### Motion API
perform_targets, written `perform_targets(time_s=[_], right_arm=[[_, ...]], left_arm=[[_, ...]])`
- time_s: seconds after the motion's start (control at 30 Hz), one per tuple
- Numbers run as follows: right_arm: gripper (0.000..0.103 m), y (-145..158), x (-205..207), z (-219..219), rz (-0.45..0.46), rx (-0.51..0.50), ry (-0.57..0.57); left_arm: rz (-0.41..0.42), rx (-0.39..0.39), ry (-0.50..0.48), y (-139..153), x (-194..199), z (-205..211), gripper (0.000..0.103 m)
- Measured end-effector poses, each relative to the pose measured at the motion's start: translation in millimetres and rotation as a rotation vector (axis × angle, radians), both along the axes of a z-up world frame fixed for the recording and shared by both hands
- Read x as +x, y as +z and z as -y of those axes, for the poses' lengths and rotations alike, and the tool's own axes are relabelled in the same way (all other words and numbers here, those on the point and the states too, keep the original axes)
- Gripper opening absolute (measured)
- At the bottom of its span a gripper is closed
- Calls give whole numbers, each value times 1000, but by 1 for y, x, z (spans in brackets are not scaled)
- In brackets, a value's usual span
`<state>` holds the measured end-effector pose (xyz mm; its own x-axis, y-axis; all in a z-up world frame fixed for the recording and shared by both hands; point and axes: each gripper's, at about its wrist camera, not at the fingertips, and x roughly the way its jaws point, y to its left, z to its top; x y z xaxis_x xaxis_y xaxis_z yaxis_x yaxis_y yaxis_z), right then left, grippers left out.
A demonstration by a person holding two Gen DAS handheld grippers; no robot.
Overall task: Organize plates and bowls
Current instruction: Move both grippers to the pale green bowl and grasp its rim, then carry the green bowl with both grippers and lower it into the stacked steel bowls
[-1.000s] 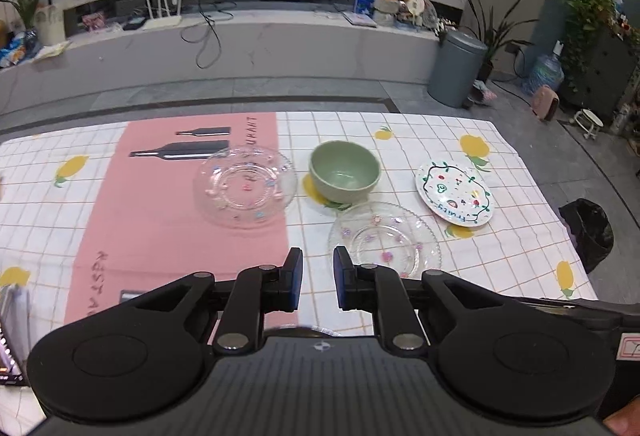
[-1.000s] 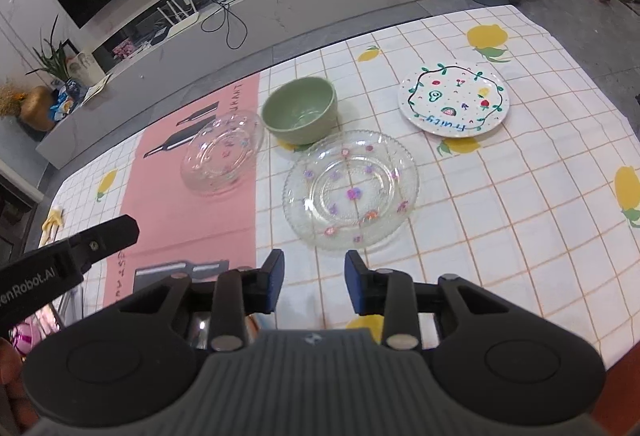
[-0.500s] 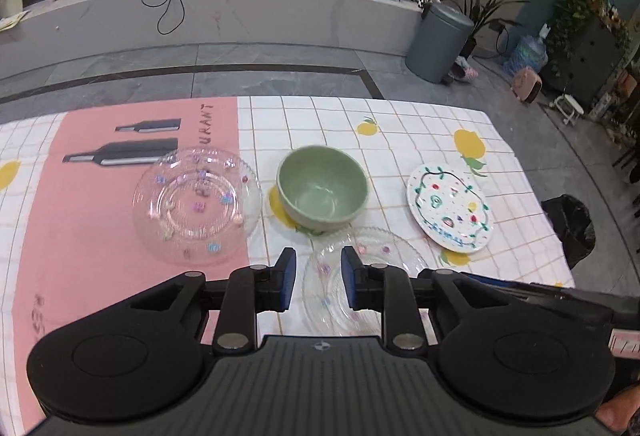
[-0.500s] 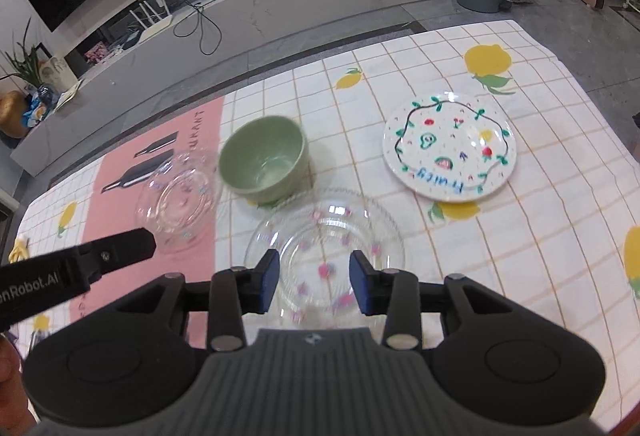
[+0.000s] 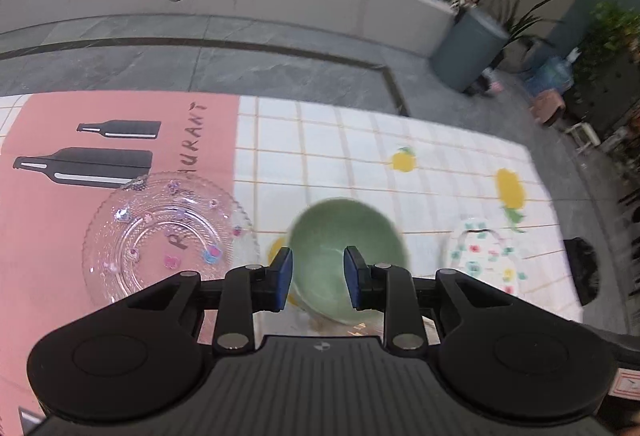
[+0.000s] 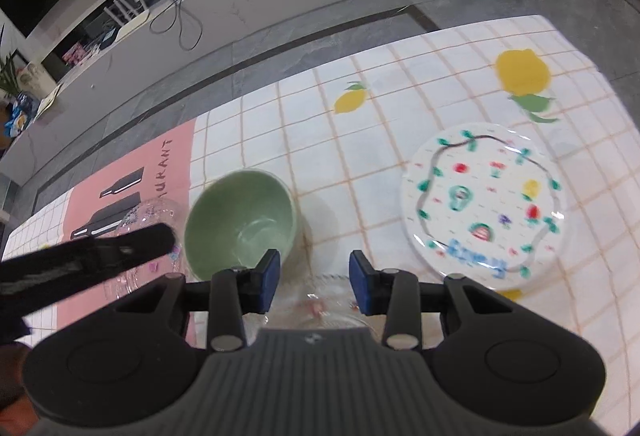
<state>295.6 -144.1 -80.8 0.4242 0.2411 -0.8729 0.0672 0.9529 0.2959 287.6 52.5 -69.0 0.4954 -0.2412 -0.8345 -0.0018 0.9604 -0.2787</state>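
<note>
In the left wrist view a green bowl (image 5: 344, 232) sits just beyond my left gripper (image 5: 318, 278), and its near rim shows through the gap. The left jaws are opening, with nothing pressed between them. A clear glass plate (image 5: 168, 236) lies to the left on the pink cloth panel, and a painted white plate (image 5: 486, 260) lies to the right. My right gripper (image 6: 315, 278) is open over a second clear glass plate (image 6: 328, 300), mostly hidden under it. From there the green bowl (image 6: 240, 224) is at front left and the painted plate (image 6: 484, 204) at right.
The checked lemon tablecloth (image 6: 360, 140) ends at the far edge, with grey floor beyond. A grey bin (image 5: 468, 48) stands by the wall, and a black bag (image 5: 584, 272) sits off the table's right side. The left tool's arm (image 6: 88, 256) crosses the right wrist view.
Both grippers have moved forward and lower toward the dishes. The left jaws have spread wider and the bowl now sits behind their gap. The near glass plate has slid under the right gripper.
</note>
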Motion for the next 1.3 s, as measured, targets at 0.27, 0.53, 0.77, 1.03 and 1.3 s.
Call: perform_targets(time_s=[0.27, 0.53, 0.77, 1.03, 1.3], right_arm=[[34, -33, 26, -16, -62, -19, 17], [10, -40, 34, -20, -71, 12, 17], [9, -34, 31, -19, -63, 20, 8], [8, -1, 6, -11, -20, 65, 15], [8, 40, -54, 0, 47, 120, 42]], left_arm=[[-89, -2, 7, -39, 16, -4, 27], [-101, 28, 10, -46, 20, -1, 10], [-98, 52, 8, -38, 15, 2, 9], [-52, 29, 59, -2, -14, -2, 9], [6, 27, 103, 45, -75, -5, 8]])
